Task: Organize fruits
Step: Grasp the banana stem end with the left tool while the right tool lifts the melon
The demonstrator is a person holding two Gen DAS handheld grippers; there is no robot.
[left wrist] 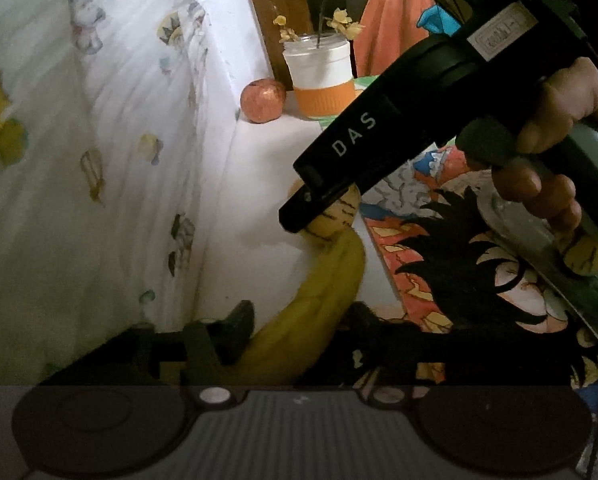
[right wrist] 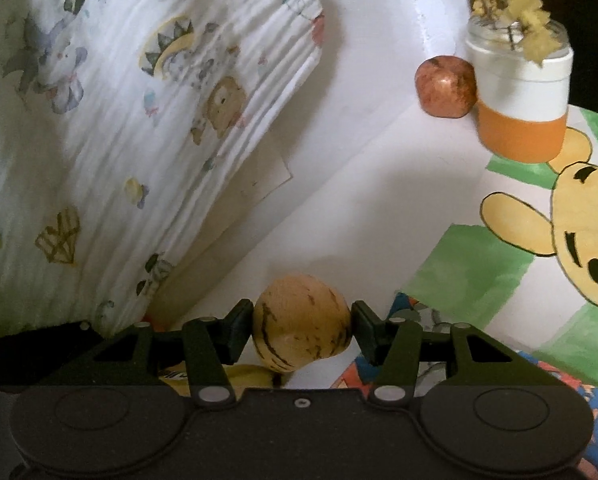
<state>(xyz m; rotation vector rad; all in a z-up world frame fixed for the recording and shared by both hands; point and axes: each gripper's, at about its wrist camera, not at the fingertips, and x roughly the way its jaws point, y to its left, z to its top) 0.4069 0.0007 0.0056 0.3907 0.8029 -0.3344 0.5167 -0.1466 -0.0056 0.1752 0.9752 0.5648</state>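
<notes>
My left gripper is closed on a yellow banana that curves away over the white surface. My right gripper is shut on a round tan fruit with dark streaks; in the left wrist view that same fruit shows under the black right gripper body, just beyond the banana's far end. A red apple sits at the back against the wall, beside a jar.
A white and orange jar with yellow flowers stands right of the apple. A patterned white cloth hangs at left. Cartoon drawings lie on the white surface at right.
</notes>
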